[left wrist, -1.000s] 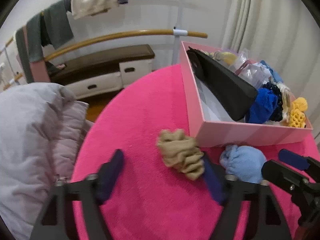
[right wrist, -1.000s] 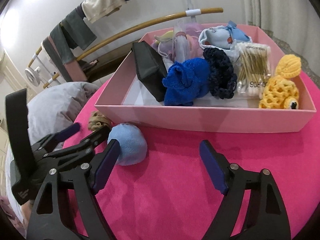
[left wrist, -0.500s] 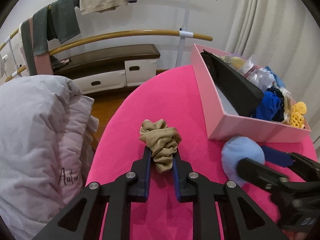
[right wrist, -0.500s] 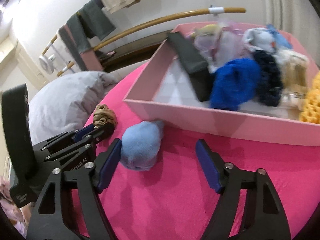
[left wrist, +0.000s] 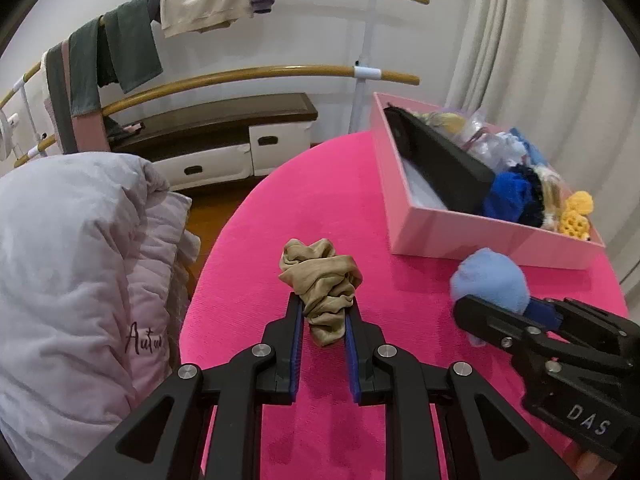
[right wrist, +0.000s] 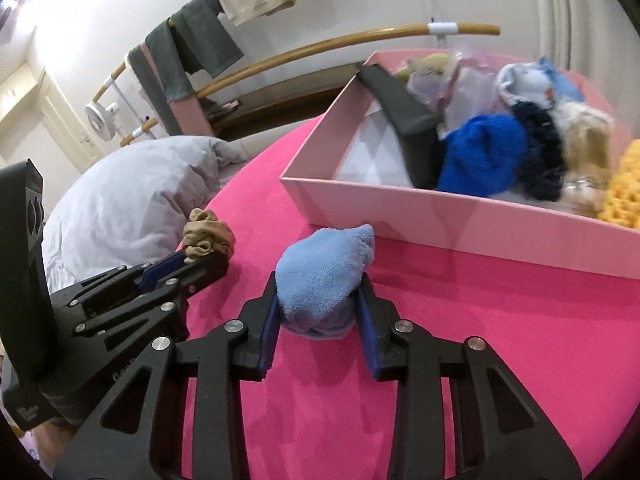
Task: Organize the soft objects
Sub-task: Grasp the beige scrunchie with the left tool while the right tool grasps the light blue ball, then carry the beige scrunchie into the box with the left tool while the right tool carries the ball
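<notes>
tan scrunchie: crumpled beige satin fabric scrunchie [left wrist: 321, 285], on the pink velvet tabletop [left wrist: 332, 208], left of the box, near the table's left edge
left gripper: black two-finger gripper with blue pads [left wrist: 322, 320], jaws nearly closed, pinching the near end of the tan scrunchie; the rest of it bulges out past the tips
blue ball: fluffy light-blue fleece ball [right wrist: 325, 276], on the tabletop just in front of the box's near wall; can't tell if it touches the wall
right gripper: black two-finger gripper with blue pads [right wrist: 318, 312], jaws partly closed, both pads pressed on the blue ball's sides
box: open pale-pink cardboard box [right wrist: 400, 212], on the tabletop beyond both grippers
box contents: black wedge-shaped pouch [right wrist: 404, 120] leaning at the left end, royal-blue fuzzy bundle [right wrist: 482, 156], navy scrunchie [right wrist: 540, 152], yellow crochet piece [left wrist: 576, 216]; the rest is blurred
surroundings: grey quilted duvet [left wrist: 72, 264] left of the table, wooden rails with draped clothes [left wrist: 208, 4] behind
</notes>
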`<state>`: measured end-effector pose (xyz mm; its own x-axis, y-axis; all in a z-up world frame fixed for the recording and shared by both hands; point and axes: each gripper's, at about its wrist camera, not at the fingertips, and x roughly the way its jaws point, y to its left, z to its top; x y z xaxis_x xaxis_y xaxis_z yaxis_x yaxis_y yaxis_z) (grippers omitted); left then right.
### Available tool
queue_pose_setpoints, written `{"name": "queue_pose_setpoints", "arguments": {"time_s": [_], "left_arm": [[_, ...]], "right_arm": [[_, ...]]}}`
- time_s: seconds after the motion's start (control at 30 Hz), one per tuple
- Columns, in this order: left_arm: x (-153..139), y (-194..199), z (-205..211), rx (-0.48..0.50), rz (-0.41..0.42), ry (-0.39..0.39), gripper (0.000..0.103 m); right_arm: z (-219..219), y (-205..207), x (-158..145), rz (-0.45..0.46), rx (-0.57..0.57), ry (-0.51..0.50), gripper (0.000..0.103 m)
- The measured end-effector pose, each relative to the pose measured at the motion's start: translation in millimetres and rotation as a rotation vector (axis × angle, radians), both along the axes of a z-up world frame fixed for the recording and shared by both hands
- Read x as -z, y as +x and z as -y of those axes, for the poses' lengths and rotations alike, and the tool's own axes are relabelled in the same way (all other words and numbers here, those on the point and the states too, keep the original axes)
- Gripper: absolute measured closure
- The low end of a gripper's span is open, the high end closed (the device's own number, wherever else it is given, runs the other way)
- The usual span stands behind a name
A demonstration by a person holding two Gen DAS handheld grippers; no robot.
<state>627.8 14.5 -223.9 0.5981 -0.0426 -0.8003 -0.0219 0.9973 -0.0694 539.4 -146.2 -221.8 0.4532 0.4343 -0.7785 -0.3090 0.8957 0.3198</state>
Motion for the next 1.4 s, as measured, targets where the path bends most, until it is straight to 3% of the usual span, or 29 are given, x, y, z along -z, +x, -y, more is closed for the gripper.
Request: {"name": "queue_pose_setpoints", "arguments": {"time_s": [0.6,1.1,1.4], "left_arm": [[-58,-55,35,0.079,0.067,-0.020,0.088],[-94,-82,54,0.110,0.111,-0.031,0.088],[-133,-76,53,0.140,0.192,-0.043,0.088]], "right_arm": [[71,-40,-34,0.044,0.135,0.045,0.071],[85,-63,-58,0.094,0.158,0.057,0.071],[96,-54,-111,0.204,0.162,0.037,0.071]]}}
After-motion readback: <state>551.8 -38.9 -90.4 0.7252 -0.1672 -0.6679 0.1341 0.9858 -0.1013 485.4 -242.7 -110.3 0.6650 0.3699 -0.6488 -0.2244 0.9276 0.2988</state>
